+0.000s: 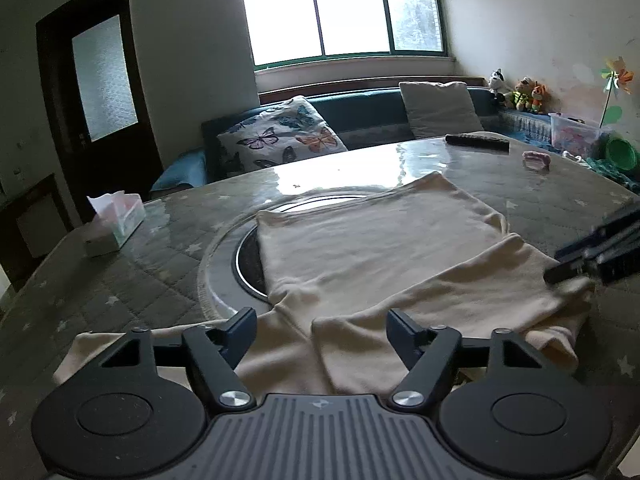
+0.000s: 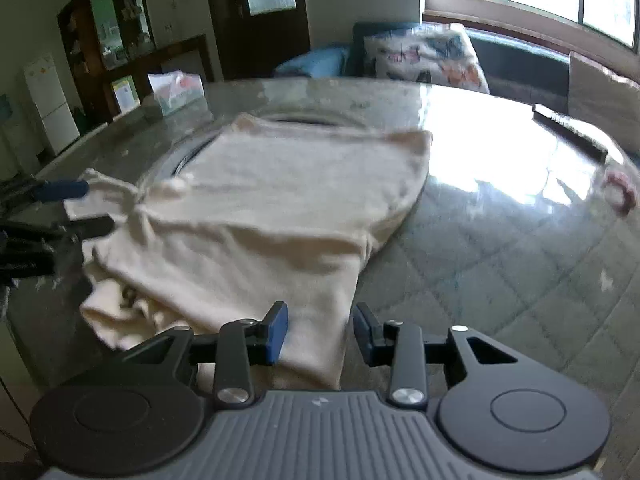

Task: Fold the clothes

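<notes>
cream garment half-folded on the round surface, both grippers over its near edge

a cream garment [image 1: 384, 248] lay on the glossy, quilt-patterned surface [image 1: 132, 280], its far part spread flat over the round inset ring [image 1: 248, 264] in the middle and its near part doubled into loose folds toward the edge. in the right wrist view the same cloth showed a flat upper layer with a bunched, wrinkled layer under it at the left.

the left gripper [image 1: 321, 330] hung low over the near hem — its fingers [image 1: 240, 330] stood well apart, with cloth lying below the gap but nothing pressed between them. the right gripper [image 2: 320, 330] sat above the garment's near corner; its blue-padded fingers [image 2: 277, 332] were partly apart, the left one over the cloth and the right one over the bare surface just past the hem, and no cloth was clamped. each gripper appeared at the side of the other's view, beside the garment's edge.

on the surface away from the garment sat a tissue box [image 1: 116, 220] at the left, a dark remote [image 1: 478, 142] at the far side, and a small pink object [image 1: 536, 160] near it. behind stood a sofa with a butterfly cushion [image 1: 280, 136] under a bright window [image 1: 344, 12] — soft toys [image 1: 520, 92] lined its right end.
</notes>
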### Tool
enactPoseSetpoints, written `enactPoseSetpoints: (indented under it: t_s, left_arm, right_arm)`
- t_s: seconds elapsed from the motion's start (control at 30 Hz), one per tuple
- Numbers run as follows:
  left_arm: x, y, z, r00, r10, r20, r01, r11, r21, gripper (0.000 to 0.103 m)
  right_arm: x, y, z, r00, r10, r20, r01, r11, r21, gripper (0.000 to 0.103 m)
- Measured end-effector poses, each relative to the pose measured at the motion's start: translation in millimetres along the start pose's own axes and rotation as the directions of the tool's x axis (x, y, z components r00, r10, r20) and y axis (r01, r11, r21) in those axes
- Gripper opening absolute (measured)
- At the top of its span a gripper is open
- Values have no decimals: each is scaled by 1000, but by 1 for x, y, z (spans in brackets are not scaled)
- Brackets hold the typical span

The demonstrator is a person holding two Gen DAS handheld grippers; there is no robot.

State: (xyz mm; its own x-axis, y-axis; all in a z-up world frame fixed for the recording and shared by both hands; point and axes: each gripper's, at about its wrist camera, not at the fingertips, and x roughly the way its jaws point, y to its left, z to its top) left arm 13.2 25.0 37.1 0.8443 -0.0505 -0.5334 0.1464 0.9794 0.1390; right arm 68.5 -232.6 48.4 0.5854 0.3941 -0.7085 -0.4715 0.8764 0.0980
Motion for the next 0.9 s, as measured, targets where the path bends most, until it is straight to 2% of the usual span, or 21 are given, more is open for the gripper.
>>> enactPoseSetpoints:
  t_s: [0.13, 0.27, 0.43, 0.6, 0.7, 0.77, 0.9]
  left_arm:
    - [9, -2, 0, 1000, -17, -23, 17, 1000, 0, 64]
    - [15, -3, -3, 999, -19, -45, 19, 1000, 1, 60]
    - [19, 2, -5, 998, -7, -57, 6, 1000, -6, 60]
    - [20, 6, -6, 998, -5, -63, 4, 1000, -11, 60]
    - [20, 4, -7, 998, -21, -60, 21, 1000, 0, 60]
    - [22, 2, -7, 997, -34, -63, 34, 999, 3, 52]
    - [30, 2, -7, 997, -17, -72, 18, 1000, 10, 47]
  right_arm:
    - [2, 0, 16, 999, -17, 49, 18, 1000, -21, 36]
    - [20, 0, 26, 999, -30, 45, 33, 998, -46, 35]
    - [39, -4, 25, 998, -66, 19, 67, 996, -62, 19]
    - [36, -14, 19, 995, -98, 16, 98, 995, -2, 18]
    - [32, -11, 22, 994, -105, 37, 105, 994, -22, 18]
    - [31, -8, 25, 994, -96, 51, 98, 995, -35, 18]
    - [37, -7, 27, 995, -94, 43, 96, 994, -43, 19]
